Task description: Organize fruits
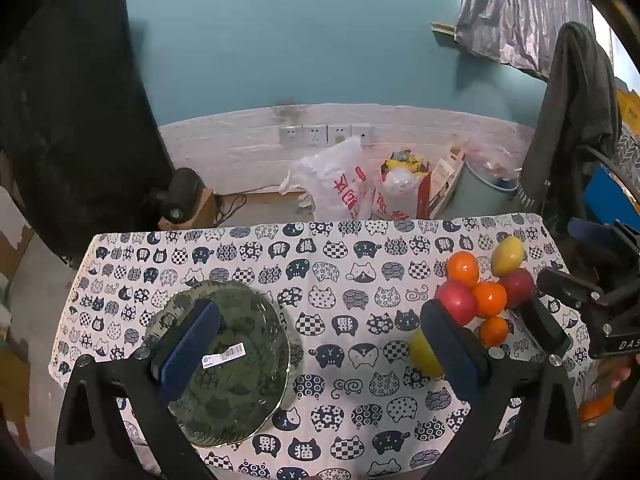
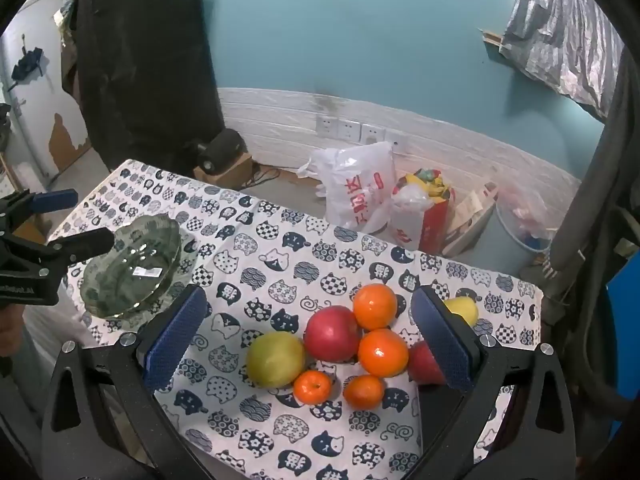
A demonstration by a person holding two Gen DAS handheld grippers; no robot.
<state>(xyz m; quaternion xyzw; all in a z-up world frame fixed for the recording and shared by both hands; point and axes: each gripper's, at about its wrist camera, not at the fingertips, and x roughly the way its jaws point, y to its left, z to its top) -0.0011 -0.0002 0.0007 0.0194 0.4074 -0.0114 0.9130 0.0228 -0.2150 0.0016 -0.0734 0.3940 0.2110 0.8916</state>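
Right tongs (image 2: pixel 308 340) spread wide, nothing between the pads, angled down over the fruit pile. Left tongs (image 1: pixel 316 344) equally wide and empty, hovering over the glass bowl (image 1: pixel 224 360). Pile sits on the cat-print tabletop (image 2: pixel 280 240), well apart from the bowl toward the right end: a red apple (image 2: pixel 333 333) in the middle, a large orange (image 2: pixel 375 306) behind it, another orange (image 2: pixel 383 353) beside it, two small tangerines (image 2: pixel 313 386) in front, a yellow-green pear (image 2: pixel 275 359) on the bowl side; a second red apple (image 2: pixel 423 364) and a second pear (image 2: pixel 464 310) partly hidden behind the right pad. Bowl appears empty save a barcode sticker. Judgement: opening step, no fruit yet moved. Next move calls for lowering the right tongs over one fruit at the pile's edge, likely the pear, closing gently on its round sides, and carrying it to the bowl without rolling its neighbours.
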